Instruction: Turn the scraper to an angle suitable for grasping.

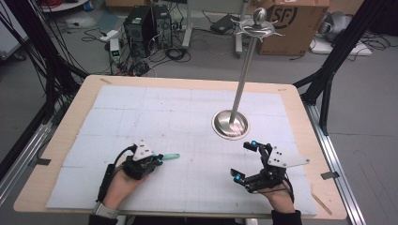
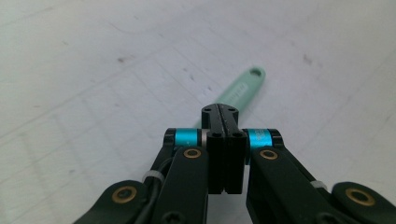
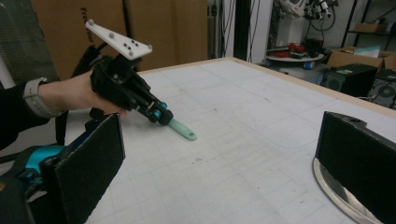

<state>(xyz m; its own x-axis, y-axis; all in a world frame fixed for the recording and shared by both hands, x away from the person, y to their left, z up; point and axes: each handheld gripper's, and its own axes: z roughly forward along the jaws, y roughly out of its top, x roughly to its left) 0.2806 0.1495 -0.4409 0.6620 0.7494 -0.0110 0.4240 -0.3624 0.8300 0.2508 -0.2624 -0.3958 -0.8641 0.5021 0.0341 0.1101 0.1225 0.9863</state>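
Working across a white gridded mat [image 1: 141, 108] on the wooden table [image 1: 300, 108], with the tall chrome stand [image 1: 244, 79] the largest item on it: a round base [image 1: 230, 124], a slim upright pole and hooked arms at the top.

Risk 1, stand: the right gripper [image 1: 246, 161] rests just beside the base, jaws spread wide and empty; in the right gripper view one pad sits over the base rim [image 3: 336, 191]. The pole is tall and narrow, so a sideways knock from that hand looks able to rock or tip it.

Risk 2, left gripper [image 1: 158, 159]: jaws pressed together on one end of the mint-green handle [image 1: 172, 156], apparently a small utensil. It lies near the front-left of the mat, well apart from the stand, its far end on or just above the surface. The grip is at the extreme end, so the long free part can pivot or slip out when lifted.

Risk 3, handle hole [image 2: 255, 73]: if the aim is hanging it on the stand's arms (my judgement), the hole is small and the hooks high; a slight twist in the pinch would miss the hook or push the stand.
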